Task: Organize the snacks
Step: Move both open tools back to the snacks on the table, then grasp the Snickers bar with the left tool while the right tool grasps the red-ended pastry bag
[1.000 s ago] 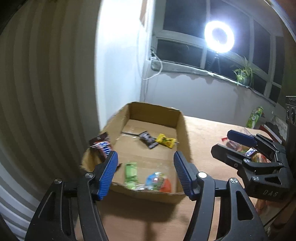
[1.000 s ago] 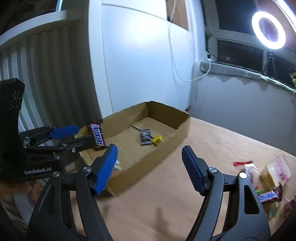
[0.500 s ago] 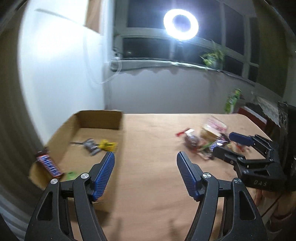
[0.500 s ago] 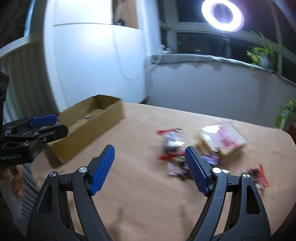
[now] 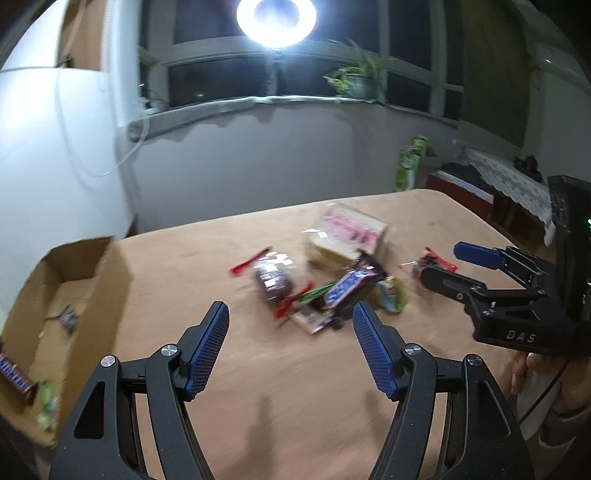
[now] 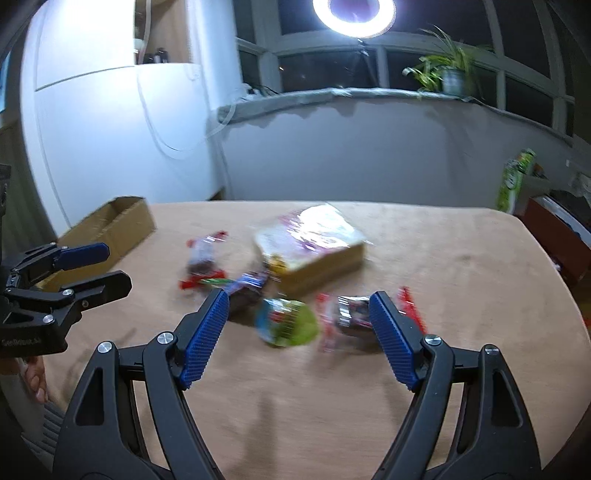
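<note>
Both grippers have swung right from the cardboard box [image 5: 55,295] to the snack pile [image 5: 332,284]; left gripper [image 5: 290,350] and right gripper [image 6: 297,338] gape empty (approach one wrapper squarely).

- A ring light [image 5: 276,17] at the far window glares white and is the main light; the windows behind it are black.
- The left wall [image 6: 110,122] is washed out bright.
- The snacks [image 6: 286,321] are smeared with motion blur.
- Faint shadows fall near on the surface [image 5: 280,398].
- Fisheye edges bend into dark corners.
</note>
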{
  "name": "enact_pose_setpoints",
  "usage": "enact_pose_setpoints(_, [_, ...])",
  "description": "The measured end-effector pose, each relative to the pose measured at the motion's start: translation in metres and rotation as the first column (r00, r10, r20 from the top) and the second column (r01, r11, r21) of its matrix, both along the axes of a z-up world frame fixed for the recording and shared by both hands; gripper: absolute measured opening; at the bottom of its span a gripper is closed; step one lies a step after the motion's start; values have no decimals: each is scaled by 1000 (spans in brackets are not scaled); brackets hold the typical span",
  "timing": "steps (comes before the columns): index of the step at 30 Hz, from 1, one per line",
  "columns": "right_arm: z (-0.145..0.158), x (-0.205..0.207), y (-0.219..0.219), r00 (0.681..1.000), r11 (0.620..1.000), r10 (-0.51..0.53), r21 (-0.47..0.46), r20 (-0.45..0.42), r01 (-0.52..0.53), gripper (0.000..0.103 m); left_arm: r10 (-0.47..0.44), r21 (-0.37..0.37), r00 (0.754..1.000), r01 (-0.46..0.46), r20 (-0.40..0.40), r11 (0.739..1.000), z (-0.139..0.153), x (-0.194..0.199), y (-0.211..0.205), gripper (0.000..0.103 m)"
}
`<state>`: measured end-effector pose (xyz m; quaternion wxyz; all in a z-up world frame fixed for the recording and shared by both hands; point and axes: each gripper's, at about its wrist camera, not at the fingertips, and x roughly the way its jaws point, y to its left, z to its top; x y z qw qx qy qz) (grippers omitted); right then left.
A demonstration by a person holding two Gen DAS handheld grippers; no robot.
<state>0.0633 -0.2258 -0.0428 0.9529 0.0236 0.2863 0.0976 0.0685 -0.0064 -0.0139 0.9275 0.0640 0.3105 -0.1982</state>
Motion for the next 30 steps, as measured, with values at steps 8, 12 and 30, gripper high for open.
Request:
enact_pose_setpoints(8, [-20,19,-32,991,998,-62,-29,-122,59,81,-159,61,987,159,-5,985,-27,26,-54,69])
enact_pose_setpoints(12, [-27,34,-37,983,998,-56,-16,-173,54,81,-181,48,977,187,-115,981,-41,47,-59,69])
enact_pose_setpoints(30, [-37,48,-38,978,999,33,45,-205,-24,40,-192,13,966,197,-176,980,-46,61,-60,37])
